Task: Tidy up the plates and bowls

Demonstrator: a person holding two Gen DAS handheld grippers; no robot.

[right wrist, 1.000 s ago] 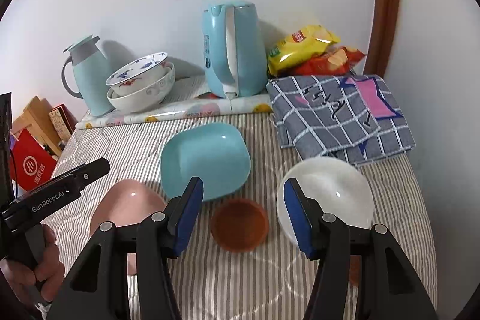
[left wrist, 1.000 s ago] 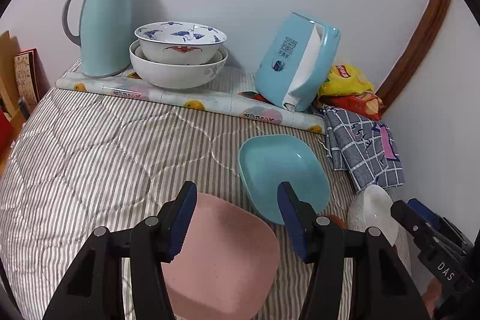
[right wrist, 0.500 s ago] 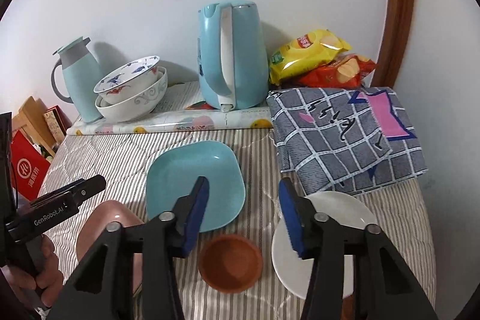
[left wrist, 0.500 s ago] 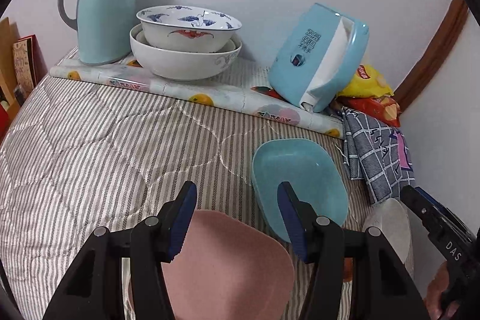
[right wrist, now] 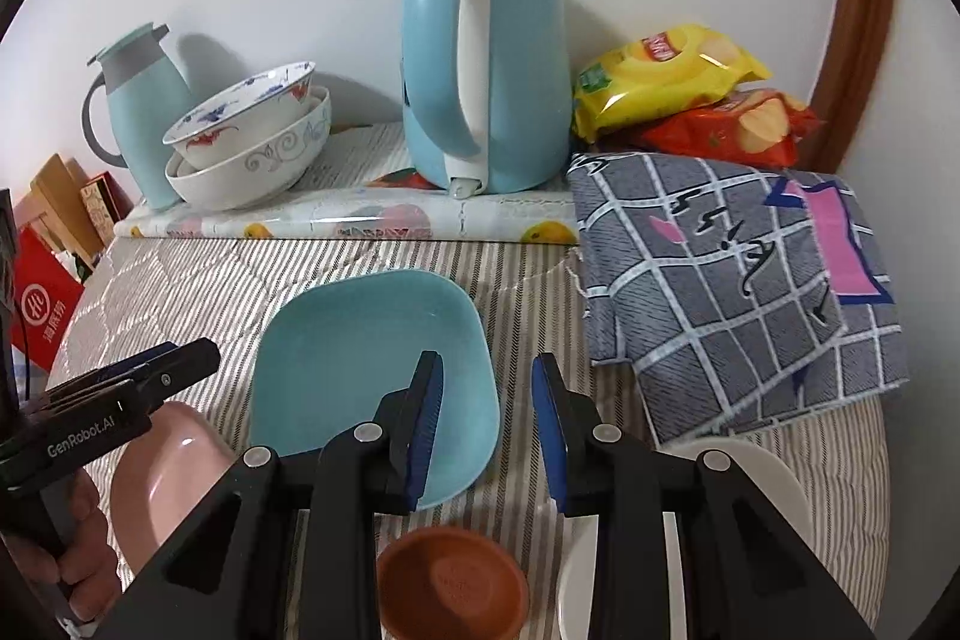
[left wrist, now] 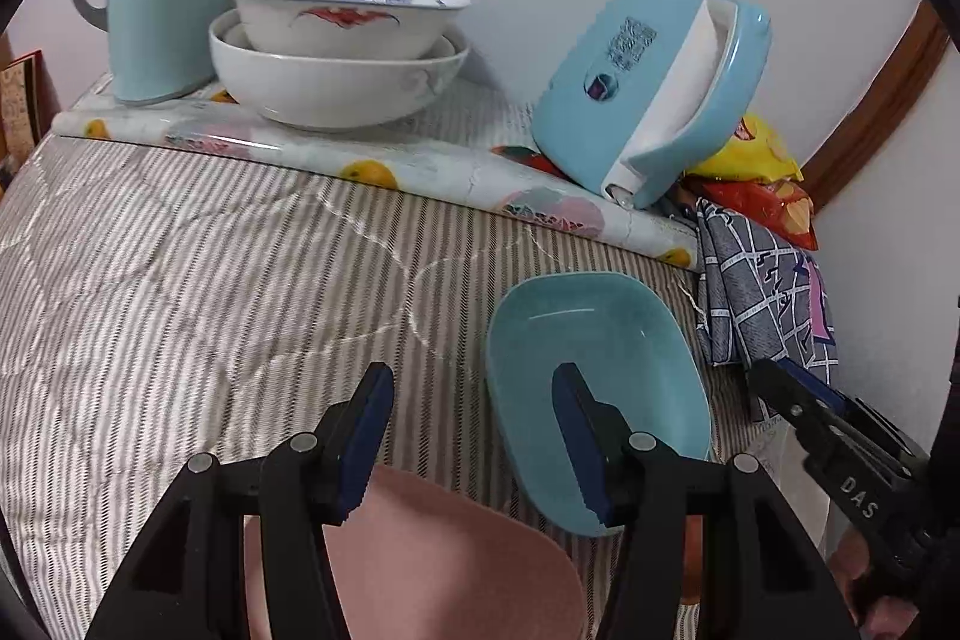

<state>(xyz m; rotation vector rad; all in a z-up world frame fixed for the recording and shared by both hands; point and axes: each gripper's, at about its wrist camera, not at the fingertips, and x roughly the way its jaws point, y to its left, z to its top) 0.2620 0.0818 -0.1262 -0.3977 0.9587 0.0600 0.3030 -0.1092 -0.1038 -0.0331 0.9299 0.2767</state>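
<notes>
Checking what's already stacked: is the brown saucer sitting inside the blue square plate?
No, the brown saucer lies on the striped cloth, apart from the blue square plate.

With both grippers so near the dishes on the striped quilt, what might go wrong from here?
1. The right gripper, its empty jaws just closing, hovers at the near rim of the square turquoise plate; a shallow pinch may slip.
2. The soft striped quilt may let dishes tilt.
3. The left gripper above the pink square plate works near the right one; they might collide.
</notes>
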